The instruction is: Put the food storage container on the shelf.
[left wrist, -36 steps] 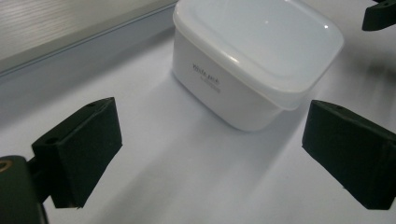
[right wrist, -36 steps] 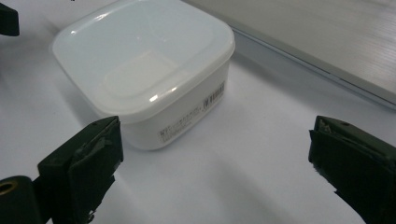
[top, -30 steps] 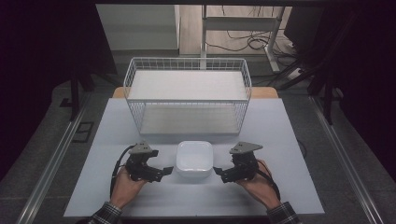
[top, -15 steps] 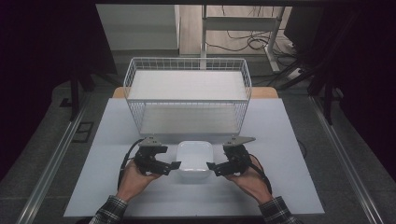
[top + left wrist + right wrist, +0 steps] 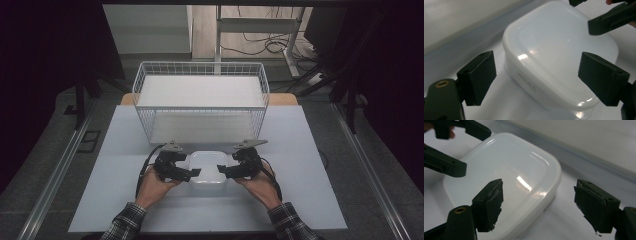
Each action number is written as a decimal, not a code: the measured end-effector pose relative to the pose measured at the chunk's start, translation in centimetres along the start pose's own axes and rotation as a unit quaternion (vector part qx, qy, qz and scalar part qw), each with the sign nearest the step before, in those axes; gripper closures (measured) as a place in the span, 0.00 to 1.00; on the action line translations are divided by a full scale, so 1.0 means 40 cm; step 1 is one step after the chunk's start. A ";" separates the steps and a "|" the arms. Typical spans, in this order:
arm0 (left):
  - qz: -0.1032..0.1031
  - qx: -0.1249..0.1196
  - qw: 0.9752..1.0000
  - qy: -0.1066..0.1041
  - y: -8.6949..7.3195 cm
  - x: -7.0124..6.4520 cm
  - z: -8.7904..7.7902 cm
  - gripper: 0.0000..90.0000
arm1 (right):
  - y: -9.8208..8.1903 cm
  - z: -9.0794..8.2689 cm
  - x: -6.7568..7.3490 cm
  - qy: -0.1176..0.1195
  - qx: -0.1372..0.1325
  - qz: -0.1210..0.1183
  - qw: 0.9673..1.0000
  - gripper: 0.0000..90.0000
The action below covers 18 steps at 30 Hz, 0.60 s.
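Note:
A white lidded plastic box point(image 5: 209, 169) sits on the white table, just in front of the wire basket. My left gripper point(image 5: 194, 173) reaches in at its left side and my right gripper point(image 5: 223, 171) at its right. In the left gripper view the box point(image 5: 554, 50) has a corner between my open jaws, whose pads point(image 5: 477, 76) stand clear of it. In the right gripper view the box point(image 5: 506, 175) lies by one pad point(image 5: 490, 203), with no pad pressing on it. Both grippers' jaws have just been closing a little.
A white wire basket point(image 5: 200, 107) with a white liner stands behind the box, close to the gripper tops. The table point(image 5: 310, 165) has free surface to the left, right and front. Dark floor and cables lie beyond the basket.
Both hands have moved inward and slightly forward, from beside the box to its two sides. The jaws of both grippers have narrowed a little.

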State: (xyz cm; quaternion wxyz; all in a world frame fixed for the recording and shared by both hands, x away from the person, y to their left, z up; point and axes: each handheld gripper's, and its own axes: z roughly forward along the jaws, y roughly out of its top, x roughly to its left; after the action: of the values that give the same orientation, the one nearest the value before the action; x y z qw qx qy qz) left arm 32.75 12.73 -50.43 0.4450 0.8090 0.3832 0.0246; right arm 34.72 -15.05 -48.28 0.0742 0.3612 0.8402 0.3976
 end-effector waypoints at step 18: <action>-0.068 -0.017 0.997 -0.028 -0.052 -0.042 -0.063 0.71 | -0.039 -0.066 0.027 0.047 0.017 0.088 0.995 0.71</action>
State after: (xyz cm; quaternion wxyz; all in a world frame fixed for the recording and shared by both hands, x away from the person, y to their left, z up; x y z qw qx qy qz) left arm 29.35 14.07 -49.95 0.4698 0.7739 0.4242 -0.0214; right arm 32.00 -16.63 -47.46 -0.0069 0.4156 0.8145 0.4047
